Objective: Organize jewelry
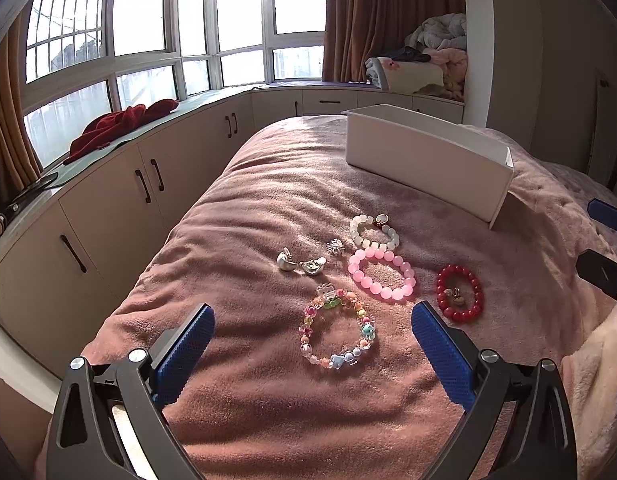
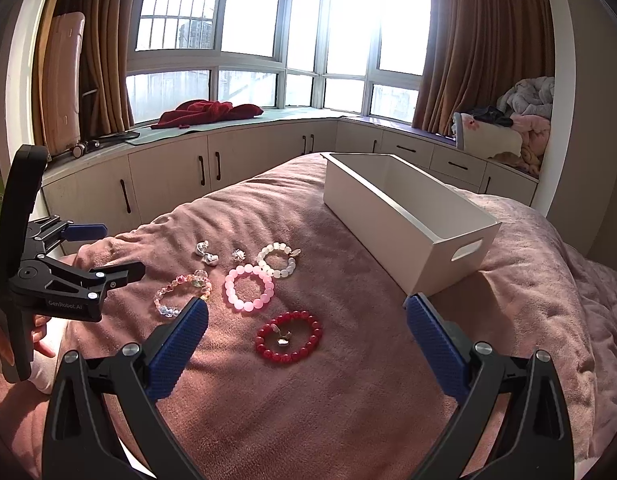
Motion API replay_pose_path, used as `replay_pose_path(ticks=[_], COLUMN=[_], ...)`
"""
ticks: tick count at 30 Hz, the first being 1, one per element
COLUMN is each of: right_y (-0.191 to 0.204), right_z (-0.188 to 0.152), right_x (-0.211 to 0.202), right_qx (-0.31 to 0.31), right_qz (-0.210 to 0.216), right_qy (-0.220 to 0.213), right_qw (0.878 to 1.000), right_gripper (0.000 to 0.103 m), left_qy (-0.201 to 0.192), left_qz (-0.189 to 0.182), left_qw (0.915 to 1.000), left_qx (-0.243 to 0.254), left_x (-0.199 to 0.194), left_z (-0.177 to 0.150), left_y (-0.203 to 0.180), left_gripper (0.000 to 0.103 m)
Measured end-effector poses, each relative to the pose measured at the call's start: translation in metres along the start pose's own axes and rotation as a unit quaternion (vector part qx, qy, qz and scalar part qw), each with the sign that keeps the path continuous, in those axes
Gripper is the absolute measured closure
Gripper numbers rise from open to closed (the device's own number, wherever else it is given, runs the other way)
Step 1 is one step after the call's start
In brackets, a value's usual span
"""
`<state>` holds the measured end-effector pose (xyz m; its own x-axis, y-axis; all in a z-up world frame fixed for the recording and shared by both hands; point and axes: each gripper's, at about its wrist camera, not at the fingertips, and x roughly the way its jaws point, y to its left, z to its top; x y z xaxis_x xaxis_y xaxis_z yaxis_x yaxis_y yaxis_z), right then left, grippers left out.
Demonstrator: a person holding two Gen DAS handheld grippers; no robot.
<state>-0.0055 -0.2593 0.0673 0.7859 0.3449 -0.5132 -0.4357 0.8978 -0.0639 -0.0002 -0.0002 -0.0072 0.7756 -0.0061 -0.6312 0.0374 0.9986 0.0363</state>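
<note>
Jewelry lies on a pink blanket. A multicolour bead bracelet lies between the fingers of my open, empty left gripper. Beyond it lie a pink bead bracelet, a white bead bracelet, a red bead bracelet, two silver earrings and a small silver brooch. In the right wrist view the red bracelet lies between the fingers of my open, empty right gripper. The pink bracelet and white bracelet lie beyond it. A white open box stands behind.
The white box stands at the back right of the bed. Beige cabinets with a window seat run along the left and far side. A red cloth lies on the seat. My left gripper shows at the left of the right wrist view.
</note>
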Motion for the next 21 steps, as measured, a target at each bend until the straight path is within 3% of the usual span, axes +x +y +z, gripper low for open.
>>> replay_pose_path(ticks=[21], right_y=[-0.0003], right_z=[-0.0004], right_x=[0.0002], right_qx=[-0.001], right_qz=[-0.001], right_qy=[0.001], right_qw=[1.000], right_gripper=[0.005], left_qy=[0.000], left_qz=[0.000], left_qw=[1.0000], left_qx=[0.002], left_x=[0.0005], left_z=[-0.0006], left_y=[0.0042], left_gripper=[0.004])
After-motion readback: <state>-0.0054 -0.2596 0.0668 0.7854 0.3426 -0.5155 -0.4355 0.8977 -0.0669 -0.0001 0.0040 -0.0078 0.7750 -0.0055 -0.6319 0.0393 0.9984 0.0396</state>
